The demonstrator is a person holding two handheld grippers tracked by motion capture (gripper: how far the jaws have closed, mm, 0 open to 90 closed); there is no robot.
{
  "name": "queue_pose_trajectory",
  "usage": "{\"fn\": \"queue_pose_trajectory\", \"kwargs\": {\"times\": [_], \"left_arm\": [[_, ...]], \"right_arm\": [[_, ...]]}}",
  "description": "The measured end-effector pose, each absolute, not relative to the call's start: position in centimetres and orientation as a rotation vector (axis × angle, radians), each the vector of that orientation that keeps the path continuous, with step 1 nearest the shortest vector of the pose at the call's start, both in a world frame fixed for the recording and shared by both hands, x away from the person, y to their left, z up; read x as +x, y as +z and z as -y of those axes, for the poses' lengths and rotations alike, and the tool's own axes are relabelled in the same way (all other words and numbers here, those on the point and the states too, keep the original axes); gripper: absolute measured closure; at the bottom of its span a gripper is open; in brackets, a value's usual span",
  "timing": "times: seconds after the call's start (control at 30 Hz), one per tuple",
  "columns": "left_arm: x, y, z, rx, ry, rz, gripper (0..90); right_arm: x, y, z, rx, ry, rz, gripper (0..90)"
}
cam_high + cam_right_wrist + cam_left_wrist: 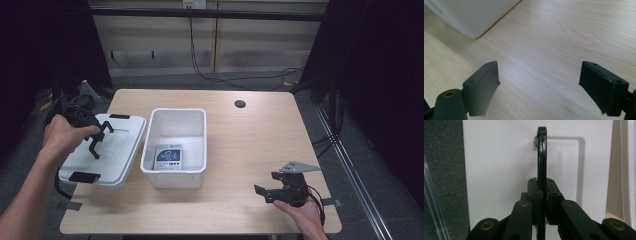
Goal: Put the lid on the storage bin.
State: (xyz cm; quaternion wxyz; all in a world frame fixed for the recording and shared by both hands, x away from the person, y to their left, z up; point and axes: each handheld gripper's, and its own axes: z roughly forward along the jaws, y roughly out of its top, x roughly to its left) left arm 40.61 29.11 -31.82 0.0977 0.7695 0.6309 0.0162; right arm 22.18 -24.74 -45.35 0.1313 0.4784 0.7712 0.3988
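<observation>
— Nearest the lens: right gripper (264, 195) at the near right edge of the table (260, 135), cradled from below in the right hand (305, 212). Jaws?

— Spread wide, nothing between them, bare wood below in the right gripper view. Pointed left, toward the white bin (175, 172), but well apart from it. Lay low and roughly level.

— And the left gripper (98, 145)?

— Clenched on the black handle (542, 157) of the white lid (112, 150). Seen in the left gripper view as a thin black bar pinched between the pads, running away to a metal pivot on the lid's top.

— Lid's place?

— Just left of the bin, overhanging the table's left edge, tilted slightly. Black latches at both ends.

— Pose of the left hand (62, 135)?

— Wrapped over the gripper's body, forearm angled in from the lower left, jaws slanted down and right onto the lid's middle.

— Bin's contents?

— Blue-and-white packet (168, 157) flat on the bottom.
</observation>
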Motion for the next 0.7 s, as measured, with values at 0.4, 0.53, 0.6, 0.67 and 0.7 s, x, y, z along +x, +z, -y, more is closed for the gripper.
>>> {"fn": "queue_pose_trajectory", "kwargs": {"times": [0.4,0.53,0.6,0.67,0.7], "left_arm": [[40.6,-29.8,-28.7,2.307,0.062,-1.826,84.8],[40.6,-29.0,-28.3,2.296,0.054,-1.799,84.8],[40.6,-28.7,-28.0,2.287,0.051,-1.792,84.8],[40.6,-28.4,-27.8,2.29,0.046,-1.78,84.8],[40.6,-28.3,-27.6,2.296,0.049,-1.774,84.8]], "right_arm": [[22.2,-45.4,24.8,1.396,1.156,-2.241,15.3],[22.2,-45.4,24.8,1.396,1.154,-2.239,15.3],[22.2,-45.4,24.8,1.396,1.153,-2.24,15.4],[22.2,-45.4,24.8,1.393,1.152,-2.242,15.4],[22.2,-45.4,24.8,1.394,1.152,-2.242,15.4]]}}
